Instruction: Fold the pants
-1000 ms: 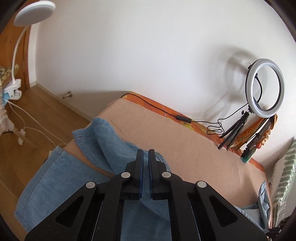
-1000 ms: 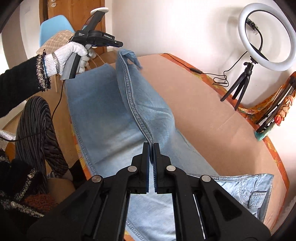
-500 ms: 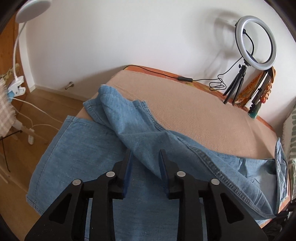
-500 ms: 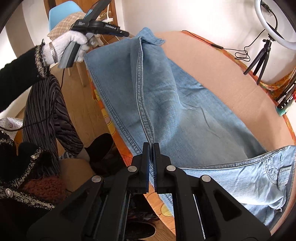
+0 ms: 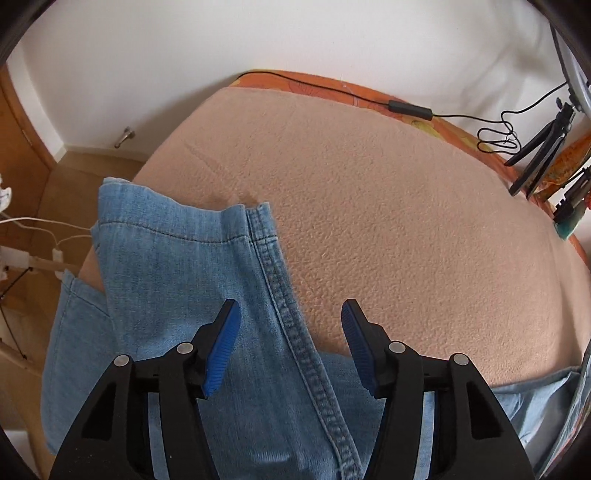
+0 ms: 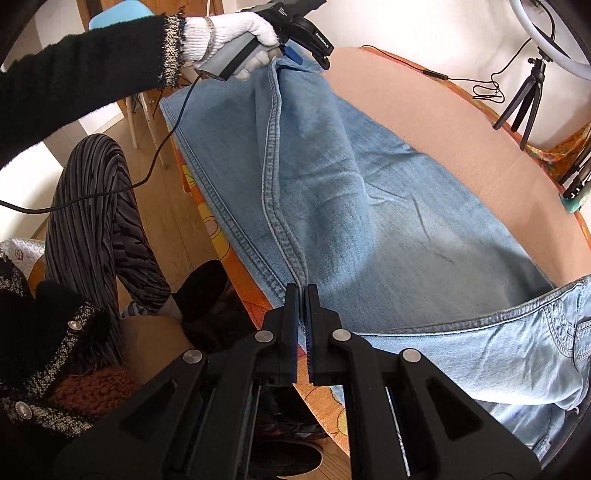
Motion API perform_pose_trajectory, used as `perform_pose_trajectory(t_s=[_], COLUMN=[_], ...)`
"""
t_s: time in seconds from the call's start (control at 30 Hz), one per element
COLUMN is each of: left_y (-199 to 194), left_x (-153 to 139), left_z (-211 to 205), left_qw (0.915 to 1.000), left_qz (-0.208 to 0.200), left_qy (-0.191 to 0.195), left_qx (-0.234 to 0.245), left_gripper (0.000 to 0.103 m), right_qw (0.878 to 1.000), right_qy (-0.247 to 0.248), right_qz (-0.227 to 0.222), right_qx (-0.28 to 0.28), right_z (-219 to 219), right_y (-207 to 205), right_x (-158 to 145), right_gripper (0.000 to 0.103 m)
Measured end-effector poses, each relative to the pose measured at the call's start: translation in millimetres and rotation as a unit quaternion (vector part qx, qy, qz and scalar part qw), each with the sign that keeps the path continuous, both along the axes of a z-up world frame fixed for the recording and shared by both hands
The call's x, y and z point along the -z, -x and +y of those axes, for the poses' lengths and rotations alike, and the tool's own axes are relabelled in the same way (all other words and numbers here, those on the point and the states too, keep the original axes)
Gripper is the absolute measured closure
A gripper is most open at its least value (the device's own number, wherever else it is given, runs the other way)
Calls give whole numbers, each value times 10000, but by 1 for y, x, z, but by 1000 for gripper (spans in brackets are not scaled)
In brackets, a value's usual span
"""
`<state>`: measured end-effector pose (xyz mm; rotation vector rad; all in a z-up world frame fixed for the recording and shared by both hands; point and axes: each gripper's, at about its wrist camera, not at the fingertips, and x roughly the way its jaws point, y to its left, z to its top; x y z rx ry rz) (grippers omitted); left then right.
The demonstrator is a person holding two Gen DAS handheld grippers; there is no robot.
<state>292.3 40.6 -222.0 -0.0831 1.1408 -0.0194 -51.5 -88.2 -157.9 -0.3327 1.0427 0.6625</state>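
Light blue jeans (image 6: 369,192) lie lengthwise on a table under a peach blanket (image 6: 424,122), one leg laid over the other. My right gripper (image 6: 303,291) is shut on the leg's side seam near the table's front edge. My left gripper (image 5: 291,308) hangs over the hem end of the jeans (image 5: 177,266), pointing steeply down. Its jaws are opening; the seam (image 5: 284,314) runs between the blue pads (image 5: 223,347), which do not press on it. In the right wrist view a white-gloved hand (image 6: 229,29) holds this left gripper (image 6: 308,59) at the far hem.
A ring light on a tripod (image 6: 524,103) and a black cable (image 5: 406,107) stand along the far edge by the wall. An orange patterned cloth (image 6: 221,243) shows at the near edge. The person's striped legs (image 6: 92,206) are beside it, over a wooden floor.
The left gripper came down to the hem end and let go of the leg, its jaws spreading. The lifted leg now lies flat. The right gripper sank, still shut on the seam.
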Motion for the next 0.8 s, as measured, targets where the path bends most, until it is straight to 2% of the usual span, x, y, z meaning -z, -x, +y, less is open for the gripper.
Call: perform_pose_trajectory(t_s=[0.1, 0.2, 0.27, 0.33, 0.37, 0.43, 0.63, 0.8], left_y=[0, 2, 3, 3, 3, 4, 22, 63], left_x=[13, 14, 15, 14, 14, 13, -3, -33], left_z=[-2, -3, -2, 2, 5, 10, 39, 87], left_qw=[9999, 9994, 9990, 9983, 9984, 9986, 9965, 9864], left_qz=[26, -186, -298, -422, -434, -459, -768, -1329], left_qy=[-165, -279, -296, -373, -334, -248, 249, 723], left_qx=[29, 116, 181, 147, 163, 120, -200, -639], left_gripper=[47, 46, 50, 84, 85, 95, 98, 98], right_qw=[9999, 9997, 9997, 9995, 9993, 9991, 9987, 9985], right_qy=[-120, -221, -242, -292, -327, -367, -367, -368], right_qz=[31, 50, 17, -11, -28, -71, -165, -224], right_qx=[31, 69, 87, 139, 168, 219, 312, 323], right_z=[-4, -6, -7, -9, -11, -14, -19, -23], right_y=[-4, -7, -9, -11, -13, -17, -18, -18], right_x=[-1, -1, -2, -5, -6, -9, -10, -16], right_gripper=[99, 99, 99, 99, 99, 99, 99, 99])
